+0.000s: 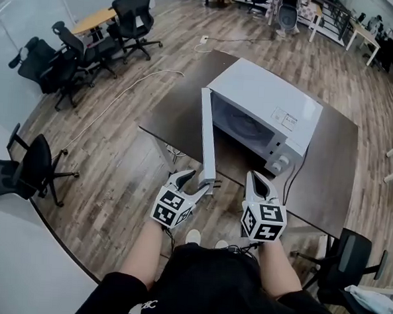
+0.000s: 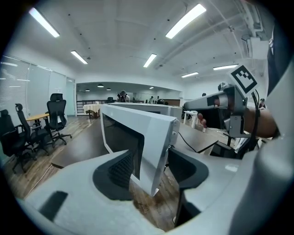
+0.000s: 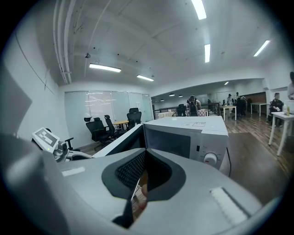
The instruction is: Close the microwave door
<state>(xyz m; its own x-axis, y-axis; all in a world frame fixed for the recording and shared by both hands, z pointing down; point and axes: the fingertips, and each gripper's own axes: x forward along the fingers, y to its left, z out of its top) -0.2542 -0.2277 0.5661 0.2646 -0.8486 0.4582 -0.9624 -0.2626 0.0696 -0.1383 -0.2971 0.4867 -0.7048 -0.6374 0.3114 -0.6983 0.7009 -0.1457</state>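
Observation:
A white microwave (image 1: 266, 111) stands on a dark table (image 1: 328, 174). Its door (image 1: 208, 134) is swung wide open and sticks out past the table's near edge toward me. My left gripper (image 1: 196, 184) is at the door's free end. In the left gripper view the door's edge (image 2: 151, 137) stands between the open jaws of my left gripper (image 2: 154, 167), with space on both sides of it. My right gripper (image 1: 258, 182) hovers in front of the microwave's knob panel (image 3: 210, 158). In the right gripper view the right gripper (image 3: 145, 170) has its pads together with nothing between them.
Black office chairs (image 1: 70, 59) crowd a desk at the far left. One chair (image 1: 23, 169) stands at the near left and another (image 1: 349, 262) at the near right. A white cable (image 1: 120, 95) runs over the wooden floor. The microwave's cord (image 1: 291, 185) hangs off the table's front.

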